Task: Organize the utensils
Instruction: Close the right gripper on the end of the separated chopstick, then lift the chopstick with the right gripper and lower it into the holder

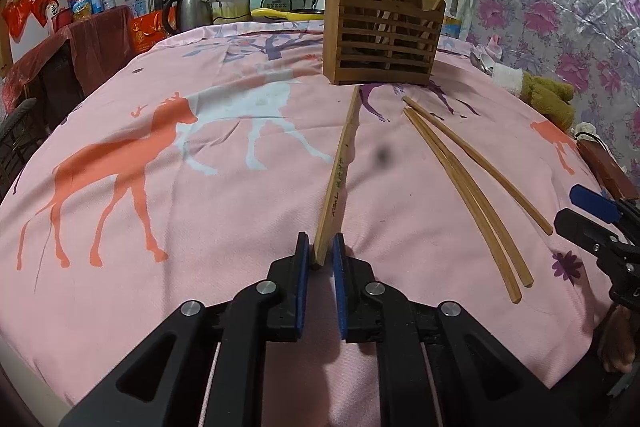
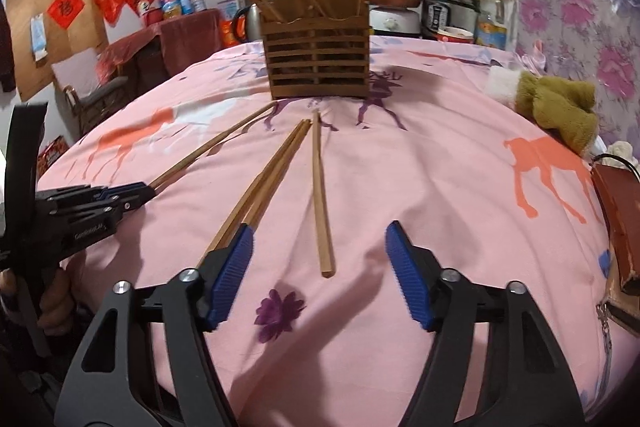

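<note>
Several chopsticks stand in the wooden holder (image 1: 380, 39) ahead; the left gripper (image 1: 322, 253) jaws clamp a chopstick (image 1: 338, 179), the right gripper (image 2: 320, 267) jaws gape empty, three loose chopsticks (image 2: 256, 195) left.

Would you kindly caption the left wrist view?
Left tool shut on a chopstick before the wooden holder.

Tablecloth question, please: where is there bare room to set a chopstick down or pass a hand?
Free: the wide stretch of tablecloth left of the held chopstick, and the patch between the single chopstick and the plush toy. Crowded: the strip in front of the holder, where the chopstick pair and the single one lie.
</note>
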`<state>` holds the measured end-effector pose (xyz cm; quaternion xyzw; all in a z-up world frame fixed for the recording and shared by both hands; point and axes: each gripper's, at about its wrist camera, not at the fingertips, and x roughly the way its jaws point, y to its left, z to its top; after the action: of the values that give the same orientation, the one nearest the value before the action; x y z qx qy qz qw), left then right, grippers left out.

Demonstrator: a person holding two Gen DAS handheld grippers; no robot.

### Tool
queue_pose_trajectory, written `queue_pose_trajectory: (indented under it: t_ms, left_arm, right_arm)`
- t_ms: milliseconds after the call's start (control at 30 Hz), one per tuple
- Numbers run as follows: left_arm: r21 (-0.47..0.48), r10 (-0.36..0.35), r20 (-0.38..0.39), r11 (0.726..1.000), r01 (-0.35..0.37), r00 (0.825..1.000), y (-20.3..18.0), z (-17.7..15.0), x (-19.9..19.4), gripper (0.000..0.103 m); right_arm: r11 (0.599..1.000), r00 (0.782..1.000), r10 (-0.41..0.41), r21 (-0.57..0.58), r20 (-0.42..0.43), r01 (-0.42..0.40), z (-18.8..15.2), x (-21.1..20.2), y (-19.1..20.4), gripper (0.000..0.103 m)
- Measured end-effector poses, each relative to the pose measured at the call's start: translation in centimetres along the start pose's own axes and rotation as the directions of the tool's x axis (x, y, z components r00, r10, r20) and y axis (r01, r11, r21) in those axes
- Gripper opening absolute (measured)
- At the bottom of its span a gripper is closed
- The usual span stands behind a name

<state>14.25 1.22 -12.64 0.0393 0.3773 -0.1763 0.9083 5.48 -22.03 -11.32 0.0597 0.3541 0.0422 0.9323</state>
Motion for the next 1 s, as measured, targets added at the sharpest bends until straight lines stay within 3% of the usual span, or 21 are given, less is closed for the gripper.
queue_pose_trajectory:
  t_ms: [400, 567, 700, 800, 1000]
  left_arm:
    - [0.015, -0.011, 0.001, 1.0, 0.011, 1.0, -0.4, 0.0, 0.0, 0.024]
    - [0.022, -0.014, 0.001, 1.0, 0.013, 1.0, -0.6, -0.1, 0.0, 0.026]
    - [0.024, -0.021, 0.003, 0.999, 0.021, 1.0, -0.6, -0.2, -0.1, 0.023]
    - [0.024, -0.041, -0.003, 0.999, 0.041, 0.999, -0.7, -0.2, -0.2, 0.008]
    - [0.038, -0.047, 0.022, 0.998, 0.046, 0.999, -1.5, 0.3, -1.6, 0.007]
  right_arm:
    - [0.999, 0.994, 0.034, 0.03, -0.104, -0.031, -0.2, 2.0, -0.5, 0.025]
    - [0.999, 0.993, 0.025, 0.027, -0.115, -0.022, -0.4, 2.3, -0.4, 0.023]
    - [0.999, 0.993, 0.021, 0.033, -0.116, -0.017, -0.4, 2.4, -0.6, 0.007]
    - [1.0, 0.994, 0.016, 0.022, -0.112, -0.013, -0.4, 2.3, -0.5, 0.007]
    - [1.0, 0.999, 0.005, 0.023, -0.035, -0.004, 0.3, 0.4, -0.5, 0.006]
